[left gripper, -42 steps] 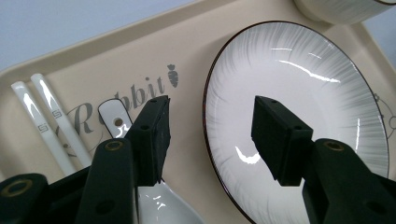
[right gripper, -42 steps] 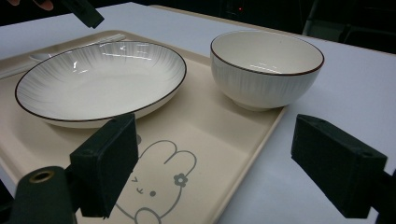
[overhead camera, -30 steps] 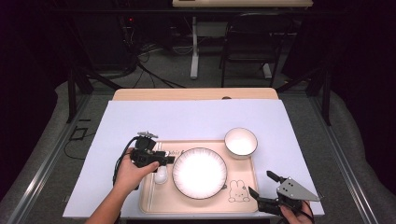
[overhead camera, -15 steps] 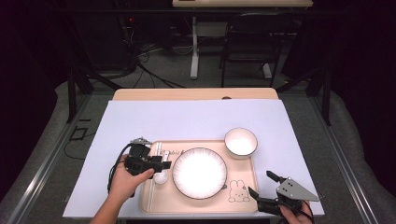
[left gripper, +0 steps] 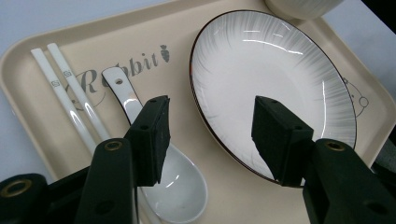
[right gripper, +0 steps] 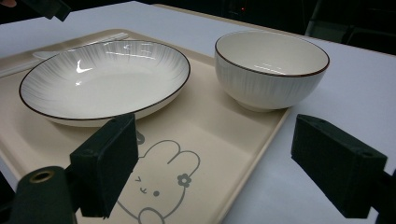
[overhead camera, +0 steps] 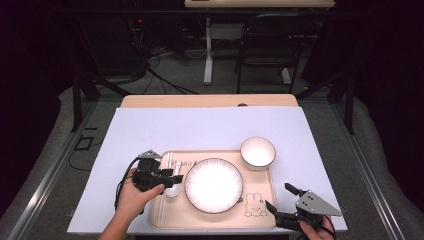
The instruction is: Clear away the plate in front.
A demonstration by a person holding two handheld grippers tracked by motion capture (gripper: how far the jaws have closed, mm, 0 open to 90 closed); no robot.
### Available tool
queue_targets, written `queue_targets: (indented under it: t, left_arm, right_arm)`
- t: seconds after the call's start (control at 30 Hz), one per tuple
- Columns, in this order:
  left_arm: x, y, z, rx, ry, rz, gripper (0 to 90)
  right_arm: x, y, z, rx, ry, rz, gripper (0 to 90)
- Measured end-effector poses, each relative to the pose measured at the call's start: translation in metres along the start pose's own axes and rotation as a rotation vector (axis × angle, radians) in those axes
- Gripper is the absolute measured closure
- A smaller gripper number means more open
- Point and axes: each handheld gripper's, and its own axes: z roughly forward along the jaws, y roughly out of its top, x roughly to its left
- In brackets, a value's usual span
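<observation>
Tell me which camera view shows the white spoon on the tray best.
The left gripper view: the spoon lies close up, its handle beside the chopsticks and its bowl partly behind a jaw of the open left gripper. In the high view the spoon is small and partly covered by that gripper.

There is one beige tray [overhead camera: 257,216], in the lower middle of the high view. On it there is one white plate [overhead camera: 213,185] in the centre, one white bowl [overhead camera: 258,152] at its upper right corner, one white spoon [left gripper: 154,164] and two white chopsticks [left gripper: 70,105], which lie side by side at the left of the left gripper view. One rabbit drawing [right gripper: 159,186] is printed on the tray. There are two grippers: one left gripper [overhead camera: 170,179] and one right gripper [overhead camera: 281,198].
</observation>
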Motion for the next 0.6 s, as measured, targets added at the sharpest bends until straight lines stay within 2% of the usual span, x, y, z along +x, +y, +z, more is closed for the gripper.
queue_targets:
  t: [0.6]
  left_arm:
    - [0.0016,-0.0012,-0.0011,-0.040,0.032,0.029,37.8]
  right_arm:
    - [-0.0004,-0.0004,0.0006,-0.001,0.000,0.005,14.3]
